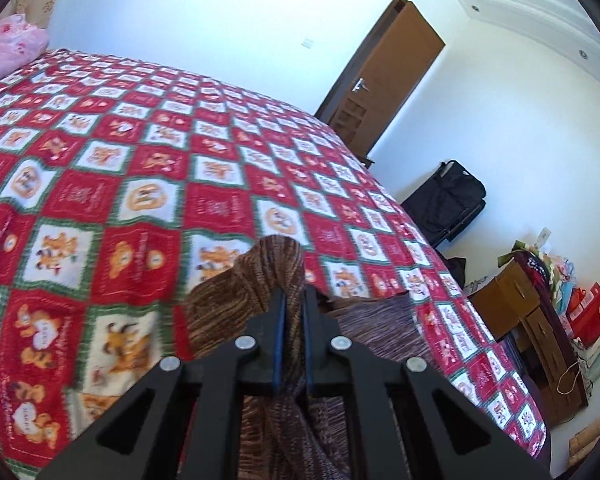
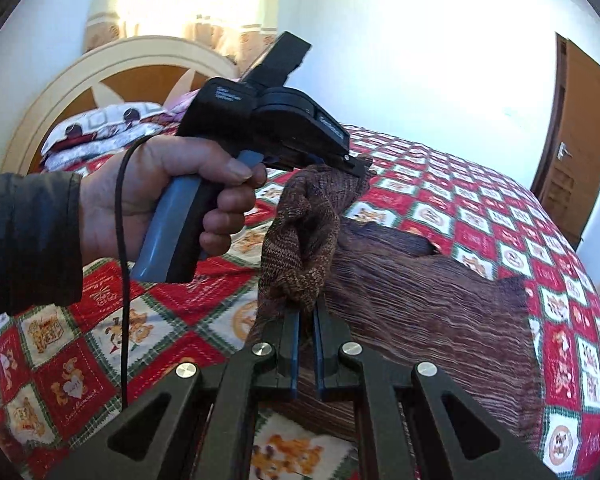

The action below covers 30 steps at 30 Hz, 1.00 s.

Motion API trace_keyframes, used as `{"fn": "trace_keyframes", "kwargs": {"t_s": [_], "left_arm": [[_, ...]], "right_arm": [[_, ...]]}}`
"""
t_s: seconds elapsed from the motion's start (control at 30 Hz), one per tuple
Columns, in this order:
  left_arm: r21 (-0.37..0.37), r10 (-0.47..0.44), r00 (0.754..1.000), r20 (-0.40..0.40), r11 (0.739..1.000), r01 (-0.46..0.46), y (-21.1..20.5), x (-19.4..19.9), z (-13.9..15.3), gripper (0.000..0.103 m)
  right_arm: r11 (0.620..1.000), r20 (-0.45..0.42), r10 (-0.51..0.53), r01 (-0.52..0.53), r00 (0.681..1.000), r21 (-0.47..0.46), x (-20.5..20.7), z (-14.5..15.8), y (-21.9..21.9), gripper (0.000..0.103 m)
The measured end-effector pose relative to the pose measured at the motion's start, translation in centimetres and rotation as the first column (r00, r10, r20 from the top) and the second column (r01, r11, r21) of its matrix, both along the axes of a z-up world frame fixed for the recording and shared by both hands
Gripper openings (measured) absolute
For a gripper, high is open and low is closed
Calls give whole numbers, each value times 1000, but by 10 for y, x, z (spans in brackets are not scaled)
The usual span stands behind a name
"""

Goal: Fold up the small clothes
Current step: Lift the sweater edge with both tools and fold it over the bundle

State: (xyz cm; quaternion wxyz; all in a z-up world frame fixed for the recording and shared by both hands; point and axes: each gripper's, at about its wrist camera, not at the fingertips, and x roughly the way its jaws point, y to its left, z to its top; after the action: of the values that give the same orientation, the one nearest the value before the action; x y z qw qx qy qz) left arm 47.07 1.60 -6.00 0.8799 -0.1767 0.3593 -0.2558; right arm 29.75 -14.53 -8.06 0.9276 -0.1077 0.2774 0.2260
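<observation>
Two grippers hold one brown knitted garment (image 2: 412, 280) above a bed, each pinching a bunched part of its edge. In the left wrist view the left gripper (image 1: 294, 300) has its two blue-lined fingers drawn nearly together, with a thick fold of the knit squeezed between them and rising in a hump just past the tips. In the right wrist view the right gripper (image 2: 306, 308) is likewise closed to a narrow slit on a wad of the same fabric, which bulges above its tips. That view also shows the left gripper from the side, gripped by one hand (image 2: 156, 196) in a dark sleeve (image 2: 28, 240), with one black cable (image 2: 122, 280) hanging beside the wrist; its tips bite the upper corner of the bunched knit. The rest of the garment spreads down and to the right, draped onto the bedspread (image 1: 100, 152), a single red, white and green checked cover with bear pictures. One cream and brown headboard (image 2: 112, 80) stands at the far end, with patterned pillows (image 2: 100, 128) piled against it; how many pillows I cannot tell. One brown door (image 1: 384, 76) is set in the white wall, one black suitcase (image 1: 448, 200) stands past the bed's corner, and a heap of boxes and coloured bags (image 1: 556, 300) lies on the floor beside it.
</observation>
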Motion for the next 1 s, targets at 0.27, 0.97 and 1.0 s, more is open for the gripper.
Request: {"fn": "trace_keyframes", "kwargs": {"t_s": [0.27,0.97,1.0], "left_arm": [[-1,-29,999,27,1000,29,-38,4,15,8],[54,-232,972,23,972,230,-174,0,7,6],[78,-229,973,6,971,228,-177,1,4,6]], "right_arm": [[996,-3,-76,76,997,42,-1,8,-46,5],[951,-171,-273,292,947,99,-14,-24,-161,4],[950,-188,-276,298,943,96,-14,-30,-164,4]]}}
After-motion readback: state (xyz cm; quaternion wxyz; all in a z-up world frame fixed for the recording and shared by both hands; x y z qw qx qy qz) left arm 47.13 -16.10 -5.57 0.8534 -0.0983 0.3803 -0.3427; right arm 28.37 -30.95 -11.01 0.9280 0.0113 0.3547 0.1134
